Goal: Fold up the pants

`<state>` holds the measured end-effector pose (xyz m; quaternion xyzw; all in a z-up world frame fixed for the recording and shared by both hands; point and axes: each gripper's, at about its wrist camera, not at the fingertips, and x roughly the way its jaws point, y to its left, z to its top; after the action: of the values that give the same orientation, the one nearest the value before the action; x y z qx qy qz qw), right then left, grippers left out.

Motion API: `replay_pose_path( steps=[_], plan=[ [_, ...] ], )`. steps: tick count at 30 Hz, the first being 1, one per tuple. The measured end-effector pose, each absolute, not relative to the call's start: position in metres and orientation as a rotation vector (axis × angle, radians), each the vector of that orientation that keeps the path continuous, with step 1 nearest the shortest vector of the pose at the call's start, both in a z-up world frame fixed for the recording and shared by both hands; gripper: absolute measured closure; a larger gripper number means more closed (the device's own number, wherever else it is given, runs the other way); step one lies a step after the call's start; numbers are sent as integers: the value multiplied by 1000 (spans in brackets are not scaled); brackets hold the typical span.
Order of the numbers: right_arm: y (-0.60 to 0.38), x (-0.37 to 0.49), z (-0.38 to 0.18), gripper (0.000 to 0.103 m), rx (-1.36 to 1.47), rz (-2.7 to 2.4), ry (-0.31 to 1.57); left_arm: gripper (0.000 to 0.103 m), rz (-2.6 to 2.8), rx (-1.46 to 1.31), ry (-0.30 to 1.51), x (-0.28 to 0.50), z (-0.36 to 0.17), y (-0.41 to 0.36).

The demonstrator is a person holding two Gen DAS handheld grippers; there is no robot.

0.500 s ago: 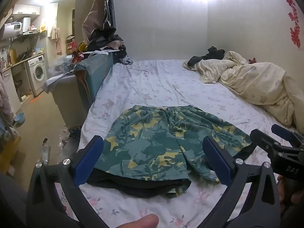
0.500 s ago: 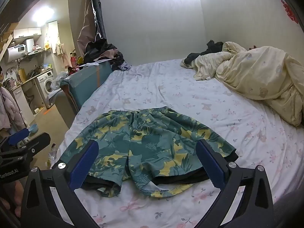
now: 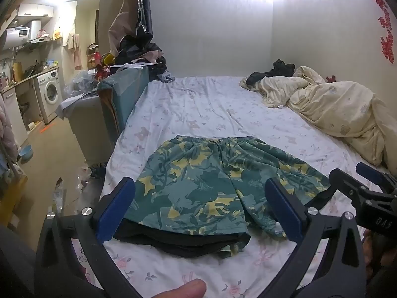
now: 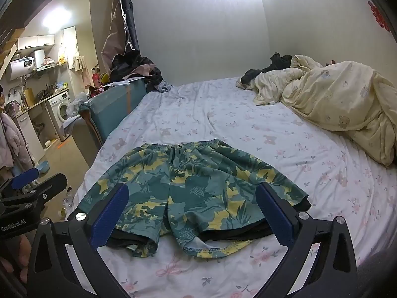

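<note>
Shorts [image 3: 211,181], green with yellow and dark leaf print, lie flat on the bed [image 3: 198,104] near its foot edge, waistband away from the cameras, leg openings toward them. Elastic waistband gathered, with small puckers. Two legs spread apart; a seam runs down the middle. Dark lining or a second dark layer shows under the hems, most on the left leg. In the right wrist view the right leg hem curls up, showing pale inside fabric and yellow stitching. Cloth mostly smooth, slight ripples near the right side.

Left gripper [image 3: 201,213]: blue pads wide apart, nothing between them, held above the near hem. A fingertip shows at the bottom edge of that view. Right gripper [image 4: 191,216]: pads likewise spread wide, holding nothing, poised over the leg openings. Each gripper appears at the margin of the other's view.

Bed sheet pale with pink floral print, a few creases. Cream duvet [image 4: 342,104] bunched at the far right against the wall, dark clothing [image 4: 273,67] beside it. Teal board [image 3: 124,92] stands along the bed's left side, clothes heaped on top. Washing machine [image 3: 49,92] and a kitchen counter far left. Blue bowl [image 3: 26,151] on the floor. Nothing lies on the shorts.
</note>
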<state>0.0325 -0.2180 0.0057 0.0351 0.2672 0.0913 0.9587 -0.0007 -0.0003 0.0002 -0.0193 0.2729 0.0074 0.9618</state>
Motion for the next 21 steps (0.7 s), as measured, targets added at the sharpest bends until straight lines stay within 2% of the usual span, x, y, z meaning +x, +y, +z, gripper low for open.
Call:
replay_pose_path(
  steps=[21],
  plan=[
    [-218,33,6,0,74,187,543,0,17,-39,552,0,-3,2]
  ],
)
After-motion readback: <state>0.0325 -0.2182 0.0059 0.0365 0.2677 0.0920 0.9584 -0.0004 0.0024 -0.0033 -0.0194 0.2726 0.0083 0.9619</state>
